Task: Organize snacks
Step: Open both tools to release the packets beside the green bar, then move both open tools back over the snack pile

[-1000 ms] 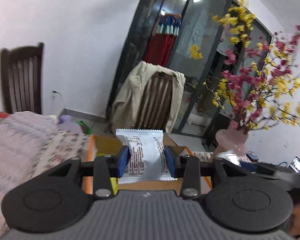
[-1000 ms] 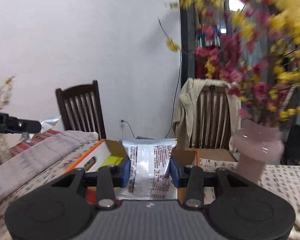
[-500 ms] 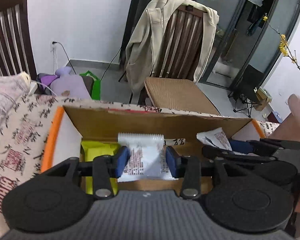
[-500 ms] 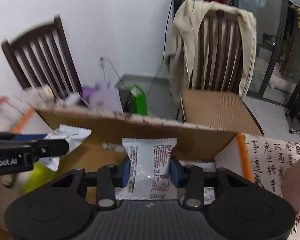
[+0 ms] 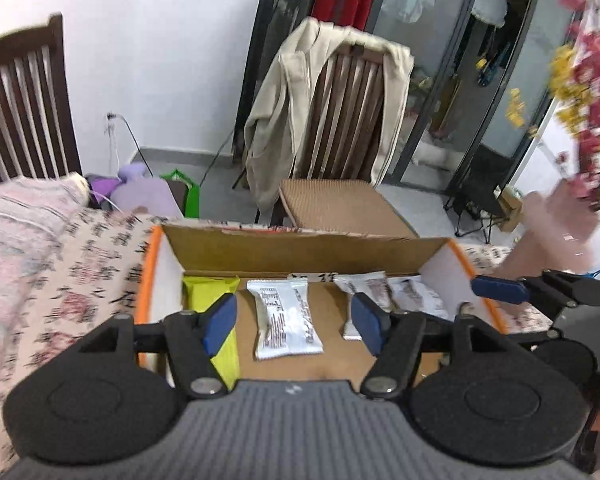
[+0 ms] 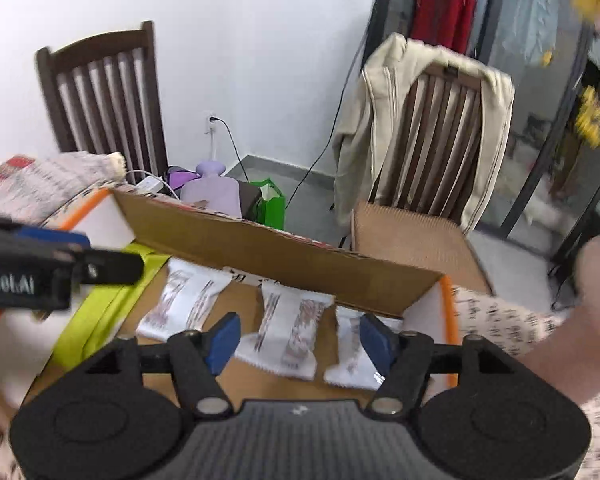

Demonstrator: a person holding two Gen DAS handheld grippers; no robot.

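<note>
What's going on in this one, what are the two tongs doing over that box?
A person is sorting snack packets into a cardboard box on a patterned tablecloth. Both the left tongs and the right tongs hover over the box with jaws opening and nothing gripped. One white packet lies flat below the left tongs, another white packet below the right, beside a yellow-green packet.

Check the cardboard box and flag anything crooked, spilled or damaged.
Nothing is spilled or torn. In the cardboard box, the white packets lie flat in a loose row beside the yellow-green packet, each slightly skewed. Both the left gripper and right gripper are opening, with no packet pinched between their pads.
</note>
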